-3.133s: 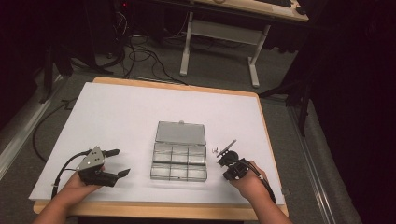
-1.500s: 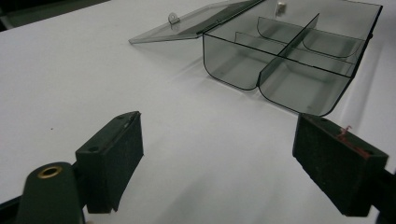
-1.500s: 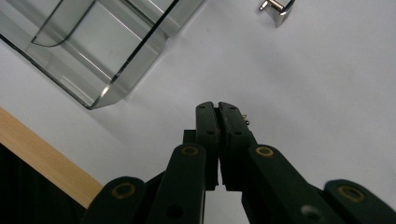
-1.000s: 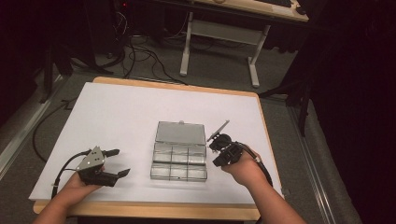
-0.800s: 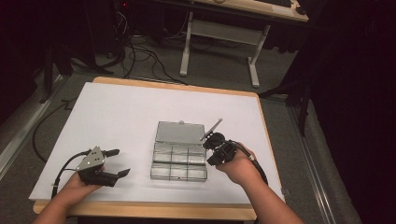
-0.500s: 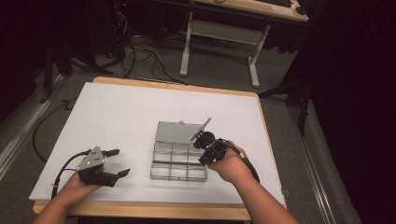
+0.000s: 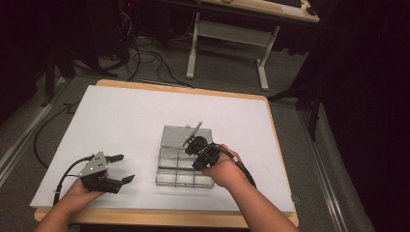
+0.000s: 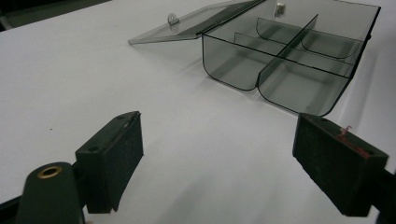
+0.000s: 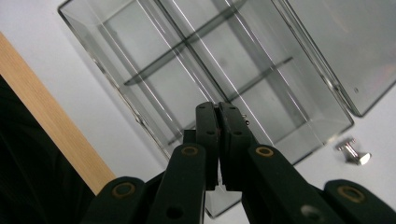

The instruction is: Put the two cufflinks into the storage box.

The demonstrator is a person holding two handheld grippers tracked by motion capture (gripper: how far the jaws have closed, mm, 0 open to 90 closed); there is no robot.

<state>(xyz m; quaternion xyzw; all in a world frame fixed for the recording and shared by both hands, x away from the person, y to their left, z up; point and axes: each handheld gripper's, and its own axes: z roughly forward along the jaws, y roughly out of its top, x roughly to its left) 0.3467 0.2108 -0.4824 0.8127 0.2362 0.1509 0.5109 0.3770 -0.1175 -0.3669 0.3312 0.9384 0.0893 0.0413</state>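
A clear plastic compartment box (image 7: 178, 170) lies open near the table's front middle, its lid (image 7: 174, 136) flat behind it. All its compartments look empty in the right gripper view, where the box (image 9: 154, 65) is seen from above. My right gripper (image 7: 194, 149) hovers over the box's right half, and its jaws (image 9: 218, 109) are pressed together; I cannot make out anything between them. At the front left my left gripper (image 7: 124, 168) rests in a hand on the table. It (image 8: 219, 135) stands wide open and empty, facing the box (image 8: 285, 56).
A small metal stud (image 9: 353, 154) lies on the white tabletop (image 7: 121, 121) just outside the box, beside the lid (image 9: 345, 51). The table's wooden front edge (image 7: 159, 218) runs close to the hands. Desk legs and cables stand on the floor behind.
My right gripper has moved left, from beside the box's right edge to above its compartments, still shut. The left gripper has stayed put.
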